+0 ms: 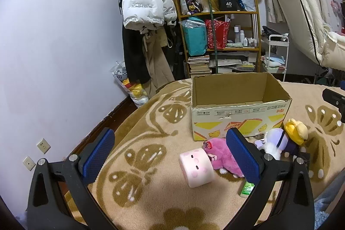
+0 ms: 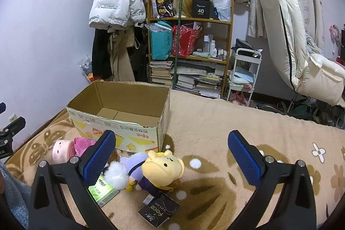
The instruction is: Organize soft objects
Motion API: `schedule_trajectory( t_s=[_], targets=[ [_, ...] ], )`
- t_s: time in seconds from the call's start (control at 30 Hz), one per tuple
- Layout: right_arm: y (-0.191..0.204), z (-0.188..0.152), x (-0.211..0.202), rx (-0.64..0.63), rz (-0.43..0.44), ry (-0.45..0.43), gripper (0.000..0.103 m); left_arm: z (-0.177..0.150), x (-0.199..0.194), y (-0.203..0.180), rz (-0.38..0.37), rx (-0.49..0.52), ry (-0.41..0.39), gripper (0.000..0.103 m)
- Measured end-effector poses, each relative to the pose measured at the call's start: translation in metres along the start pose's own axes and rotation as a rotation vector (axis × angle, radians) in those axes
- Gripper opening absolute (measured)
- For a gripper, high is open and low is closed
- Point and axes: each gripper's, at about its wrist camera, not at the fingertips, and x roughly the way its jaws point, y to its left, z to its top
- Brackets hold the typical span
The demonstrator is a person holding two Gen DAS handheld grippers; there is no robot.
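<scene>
An open, empty cardboard box (image 1: 237, 109) stands on the beige patterned blanket (image 1: 151, 126); it also shows in the right wrist view (image 2: 120, 122). In front of it lie a pale pink cylinder plush (image 1: 197, 167), a magenta plush (image 1: 220, 153) and a yellow bear plush in purple (image 1: 286, 135). The right wrist view shows the bear (image 2: 157, 169), the pink cylinder (image 2: 61, 149) and the magenta plush (image 2: 83, 142). My left gripper (image 1: 170, 156) is open above the blanket, near the pink cylinder. My right gripper (image 2: 170, 156) is open, just above the bear.
A green tissue pack (image 2: 103, 190) and a black packet (image 2: 159, 209) lie by the toys. Beyond the bed stand a cluttered wooden shelf (image 1: 220, 36), hanging coats (image 1: 144, 14), a white cart (image 2: 243, 74) and a cream recliner (image 2: 291, 36).
</scene>
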Motion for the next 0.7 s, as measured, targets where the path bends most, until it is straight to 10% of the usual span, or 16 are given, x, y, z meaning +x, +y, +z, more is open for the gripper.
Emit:
schedule_trajectory(
  t_s=[0.7],
  targets=[
    [0.0003, 0.0006, -0.0001, -0.002, 0.002, -0.004, 0.103, -0.0003, -0.0008, 0.0006, 0.003, 0.003, 0.000, 0.102]
  ],
)
